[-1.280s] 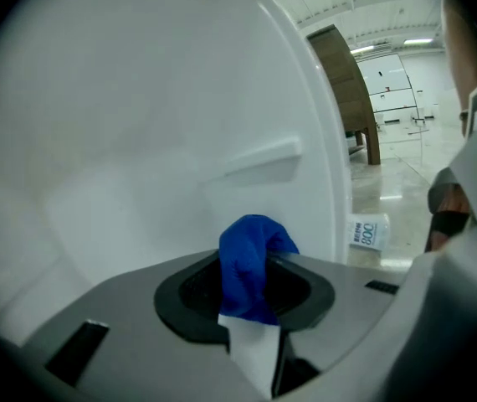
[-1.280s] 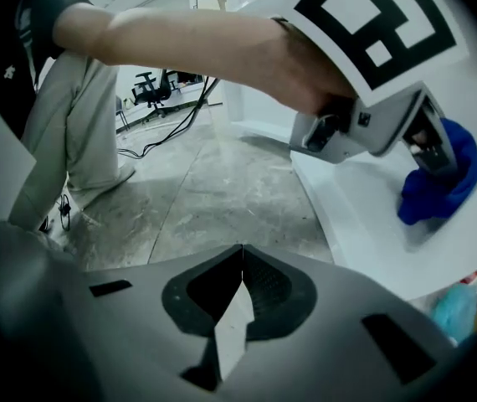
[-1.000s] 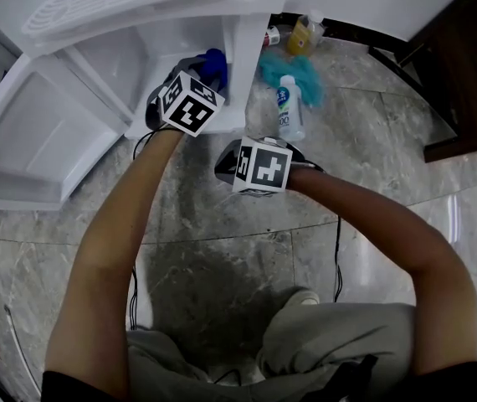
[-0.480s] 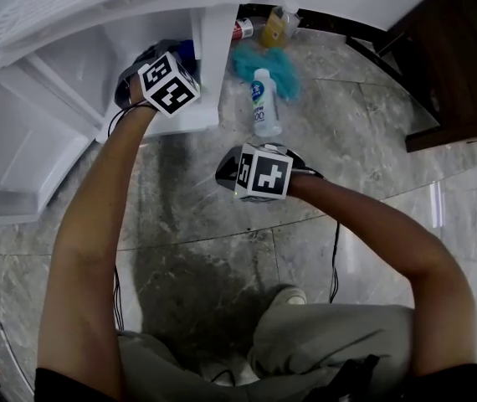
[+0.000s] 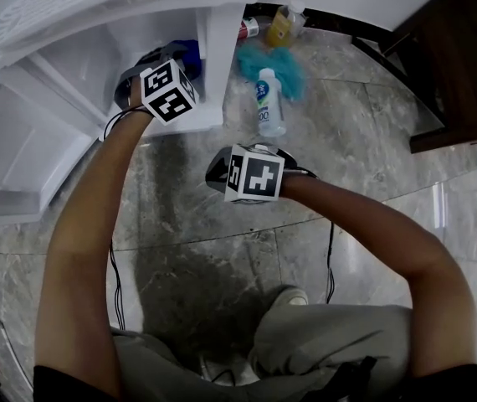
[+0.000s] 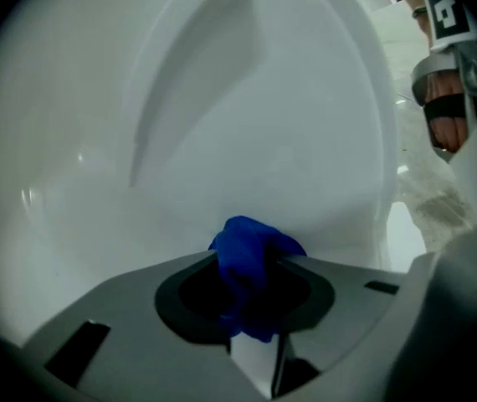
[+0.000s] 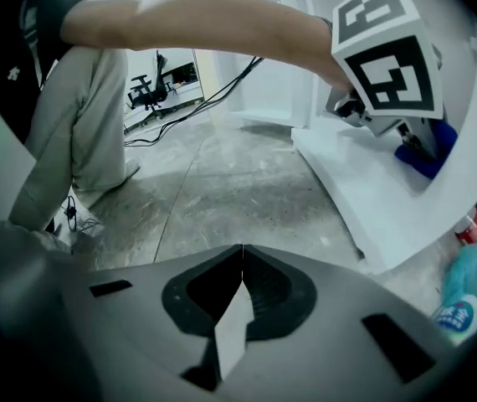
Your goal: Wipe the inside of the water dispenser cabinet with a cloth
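Bunching in left hand-held gripper: blue cloth, inside cabinet

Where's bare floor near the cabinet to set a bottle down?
Free: marble floor between the white bottle and the dark wood furniture. Crowded: right of the cabinet, where the teal cloth, yellow bottle and red can cluster.

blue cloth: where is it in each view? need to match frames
Head view: blue cloth upper left of centre, inside the white cabinet, just beyond a marker cube.
Left gripper view: bottom centre, clamped in the left gripper, cabinet wall behind it.
Right gripper view: right edge, mid-height, below the same marker cube.
Shared landmark: the white cabinet, seen in all three.
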{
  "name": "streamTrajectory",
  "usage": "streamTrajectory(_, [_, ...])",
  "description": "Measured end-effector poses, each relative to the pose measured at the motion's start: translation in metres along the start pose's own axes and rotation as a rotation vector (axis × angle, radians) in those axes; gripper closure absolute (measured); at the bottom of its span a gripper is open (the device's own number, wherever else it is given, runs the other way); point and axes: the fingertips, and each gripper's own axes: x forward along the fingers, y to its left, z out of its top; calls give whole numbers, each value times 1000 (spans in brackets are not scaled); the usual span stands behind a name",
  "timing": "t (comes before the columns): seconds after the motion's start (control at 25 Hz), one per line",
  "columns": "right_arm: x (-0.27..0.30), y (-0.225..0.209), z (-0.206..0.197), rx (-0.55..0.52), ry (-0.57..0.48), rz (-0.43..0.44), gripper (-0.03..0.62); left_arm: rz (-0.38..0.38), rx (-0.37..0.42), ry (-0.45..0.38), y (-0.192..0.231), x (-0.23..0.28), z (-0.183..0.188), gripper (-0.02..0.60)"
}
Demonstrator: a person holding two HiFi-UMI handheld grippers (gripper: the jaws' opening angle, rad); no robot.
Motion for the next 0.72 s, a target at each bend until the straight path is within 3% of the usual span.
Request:
streamTrajectory(0.28, [-10,2,-32,45,39,-26,595,-2,-68,3,12,7,-1,485])
streamTrajectory(0.52, [-1,-2,-14,1,32,-14,595,-39,36,-5,-10,-7,4,483])
streamTrajectory(0.72, [-3,-1,6,-30,-5,-15,595,-33,34,-8,-2,1,-1,485])
